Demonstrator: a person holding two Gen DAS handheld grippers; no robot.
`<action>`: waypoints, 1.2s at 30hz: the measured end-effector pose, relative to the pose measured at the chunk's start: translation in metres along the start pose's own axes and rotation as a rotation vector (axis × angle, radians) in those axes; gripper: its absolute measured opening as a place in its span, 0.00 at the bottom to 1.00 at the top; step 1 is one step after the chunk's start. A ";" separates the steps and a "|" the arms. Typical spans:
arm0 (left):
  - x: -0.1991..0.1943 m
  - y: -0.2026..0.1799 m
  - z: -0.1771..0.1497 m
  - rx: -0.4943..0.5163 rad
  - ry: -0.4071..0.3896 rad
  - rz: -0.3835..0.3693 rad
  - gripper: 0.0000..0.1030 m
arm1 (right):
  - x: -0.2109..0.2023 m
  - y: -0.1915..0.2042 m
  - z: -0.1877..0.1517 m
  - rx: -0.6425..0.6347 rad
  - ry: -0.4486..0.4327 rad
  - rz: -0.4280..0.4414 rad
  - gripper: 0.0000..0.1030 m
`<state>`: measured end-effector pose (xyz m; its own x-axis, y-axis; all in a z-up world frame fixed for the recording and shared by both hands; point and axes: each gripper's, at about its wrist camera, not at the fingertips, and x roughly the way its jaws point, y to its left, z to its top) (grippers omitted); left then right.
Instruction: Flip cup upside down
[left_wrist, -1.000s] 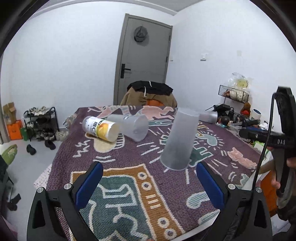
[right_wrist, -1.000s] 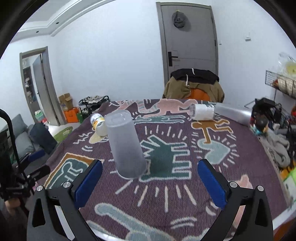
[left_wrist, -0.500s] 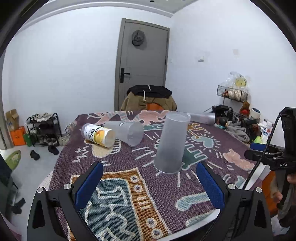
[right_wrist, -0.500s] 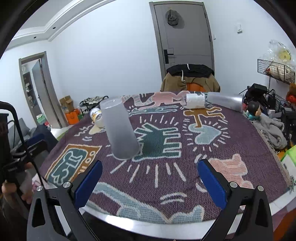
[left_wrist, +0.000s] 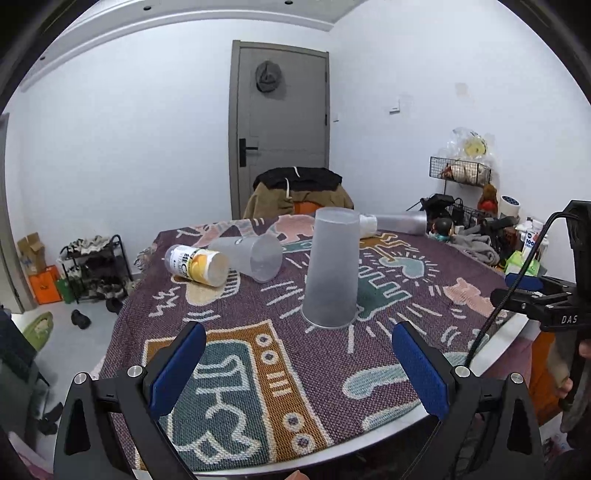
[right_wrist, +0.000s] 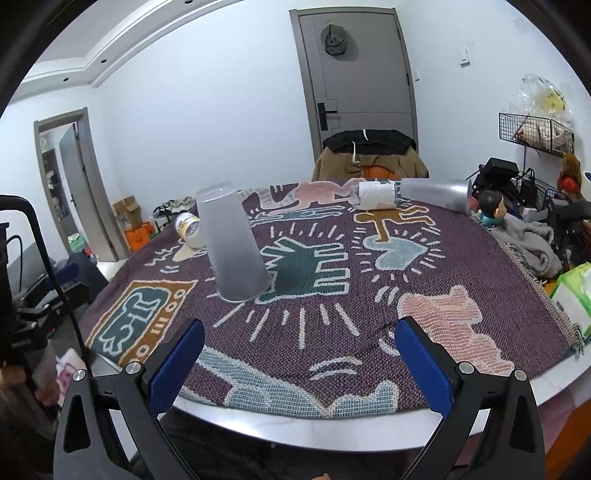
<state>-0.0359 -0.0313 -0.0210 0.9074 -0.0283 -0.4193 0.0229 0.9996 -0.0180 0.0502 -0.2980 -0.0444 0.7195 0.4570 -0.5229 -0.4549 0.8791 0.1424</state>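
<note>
A frosted plastic cup (left_wrist: 331, 269) stands upside down, mouth down, on the patterned cloth of the round table (left_wrist: 258, 369); it also shows in the right wrist view (right_wrist: 232, 247). My left gripper (left_wrist: 299, 365) is open and empty, back from the cup near the table's front edge. My right gripper (right_wrist: 299, 365) is open and empty, also back at the table's edge, with the cup ahead to its left.
A second frosted cup (left_wrist: 251, 254) lies on its side beside a yellow-labelled bottle (left_wrist: 197, 264). A white-labelled bottle (right_wrist: 373, 195) and another lying cup (right_wrist: 436, 192) are at the far edge. Clutter (right_wrist: 528, 240) crowds the right side; a chair with a jacket (left_wrist: 299, 192) stands behind.
Both grippers have pulled back and away from the upside-down cup toward the table's edges. The cup stays standing where it was.
</note>
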 end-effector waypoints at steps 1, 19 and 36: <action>0.000 -0.001 -0.001 0.002 0.000 -0.003 0.98 | 0.000 0.001 -0.001 -0.009 -0.001 -0.006 1.00; 0.001 -0.004 -0.002 0.001 -0.005 -0.012 0.98 | -0.007 0.004 0.002 -0.035 -0.041 -0.014 1.00; 0.001 -0.004 -0.002 -0.001 -0.003 -0.017 0.98 | -0.004 0.005 0.003 -0.037 -0.042 -0.026 1.00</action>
<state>-0.0356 -0.0356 -0.0234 0.9084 -0.0448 -0.4158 0.0374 0.9990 -0.0260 0.0460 -0.2950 -0.0392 0.7525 0.4399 -0.4902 -0.4540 0.8856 0.0977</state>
